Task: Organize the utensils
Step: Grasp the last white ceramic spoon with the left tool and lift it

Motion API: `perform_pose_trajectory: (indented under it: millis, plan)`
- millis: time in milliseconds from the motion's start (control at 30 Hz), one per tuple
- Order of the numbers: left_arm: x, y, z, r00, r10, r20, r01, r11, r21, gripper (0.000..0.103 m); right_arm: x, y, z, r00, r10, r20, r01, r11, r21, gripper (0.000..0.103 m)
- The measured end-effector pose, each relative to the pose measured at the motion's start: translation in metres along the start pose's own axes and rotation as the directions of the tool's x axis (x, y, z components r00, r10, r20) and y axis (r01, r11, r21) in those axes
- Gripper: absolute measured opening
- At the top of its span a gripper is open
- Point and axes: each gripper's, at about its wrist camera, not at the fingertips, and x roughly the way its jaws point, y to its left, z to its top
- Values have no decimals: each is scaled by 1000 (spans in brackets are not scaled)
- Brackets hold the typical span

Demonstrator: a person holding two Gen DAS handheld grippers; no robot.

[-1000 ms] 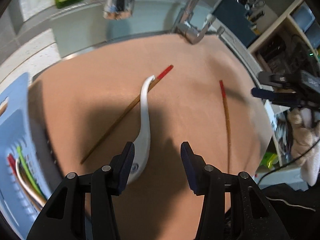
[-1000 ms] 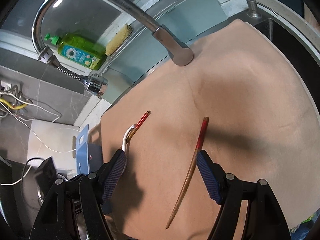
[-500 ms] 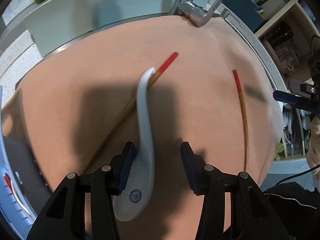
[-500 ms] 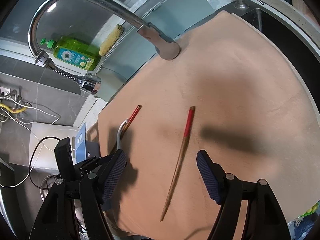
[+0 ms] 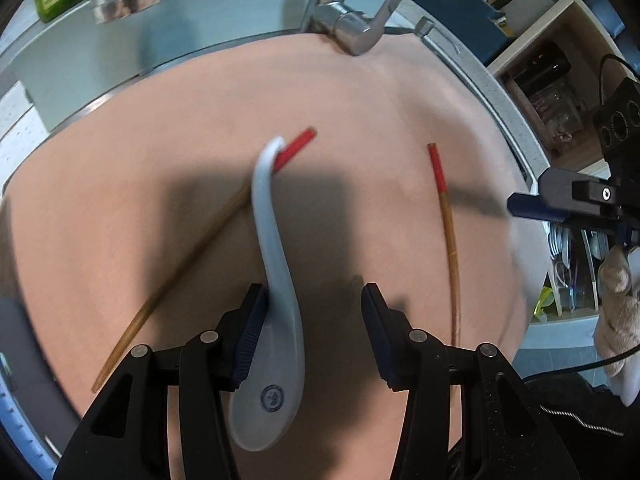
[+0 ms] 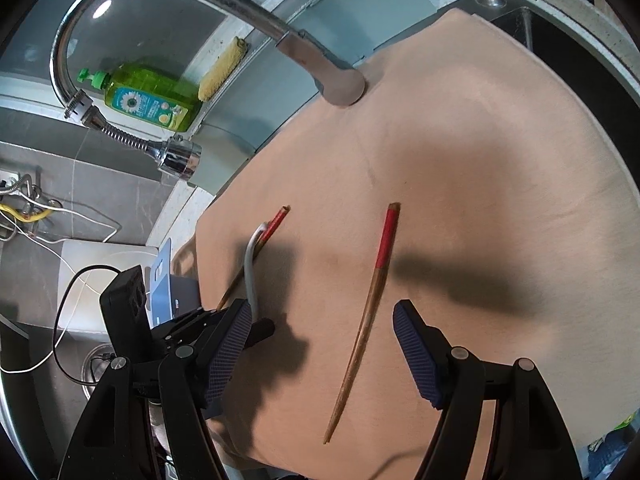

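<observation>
A white ceramic spoon (image 5: 276,264) lies on the tan mat (image 5: 360,120), its handle resting across a red-tipped wooden chopstick (image 5: 192,256). My left gripper (image 5: 313,294) hangs open low over the spoon. The spoon's neck lies against the inner side of the left finger and the right finger stands apart. A second red-tipped chopstick (image 5: 448,232) lies to the right. In the right wrist view that chopstick (image 6: 372,300) runs between the fingers of my open right gripper (image 6: 322,308), which hovers above it. The spoon's handle (image 6: 251,268) and the left gripper (image 6: 224,332) show at the left.
A chrome faucet (image 6: 224,4) arches over the mat's far side, with a green soap bottle (image 6: 148,96) and a yellow sponge (image 6: 222,68) behind. A blue drainer basket (image 6: 164,276) stands left of the mat beside the sink drain (image 6: 96,364). Shelves (image 5: 560,80) rise at the right.
My left gripper has moved right and down over the spoon, so the spoon's neck now lies just inside its left finger. The blue basket has slid out of the left wrist view.
</observation>
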Motion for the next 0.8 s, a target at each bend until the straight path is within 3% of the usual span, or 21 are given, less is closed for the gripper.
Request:
perform_pose_trajectory:
  millis: [400, 633, 800]
  plan:
    - [9, -21, 2, 999, -40, -9, 40, 998, 46, 47, 0, 2, -3, 1000, -2, -2, 2, 1000, 2, 69]
    - [8, -25, 4, 1000, -17, -20, 18, 996, 82, 47, 9, 3, -4, 999, 17, -37, -16, 999, 33, 63]
    - [-19, -7, -11, 1000, 25, 6, -26, 997, 76, 49, 20, 11, -4, 998, 22, -56, -20, 999, 29, 62]
